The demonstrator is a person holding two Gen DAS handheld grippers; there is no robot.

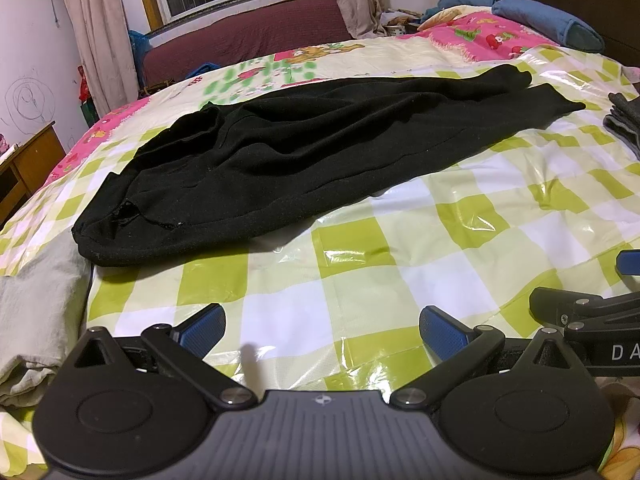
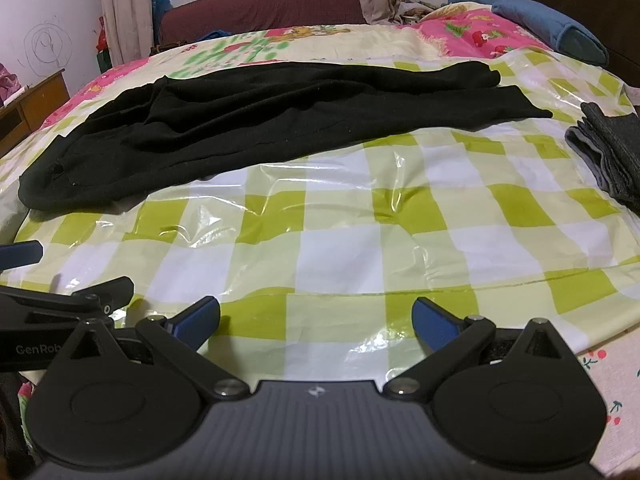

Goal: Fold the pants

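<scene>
Black pants (image 1: 304, 152) lie spread out on a green-and-white checked plastic sheet (image 1: 440, 240) on a bed, waistband at the left, legs reaching to the right. They also show in the right wrist view (image 2: 260, 120). My left gripper (image 1: 322, 332) is open and empty, well short of the pants' near edge. My right gripper (image 2: 316, 322) is open and empty, also short of the pants. Each gripper shows at the edge of the other's view, the right one (image 1: 592, 316) beside the left, the left one (image 2: 60, 304) beside the right.
A folded grey garment (image 2: 608, 156) lies at the right edge of the sheet. A blue pillow (image 1: 548, 22) sits at the bed's far right. A grey cloth (image 1: 36, 312) hangs at the near left. A wooden desk (image 1: 28, 164) stands left of the bed.
</scene>
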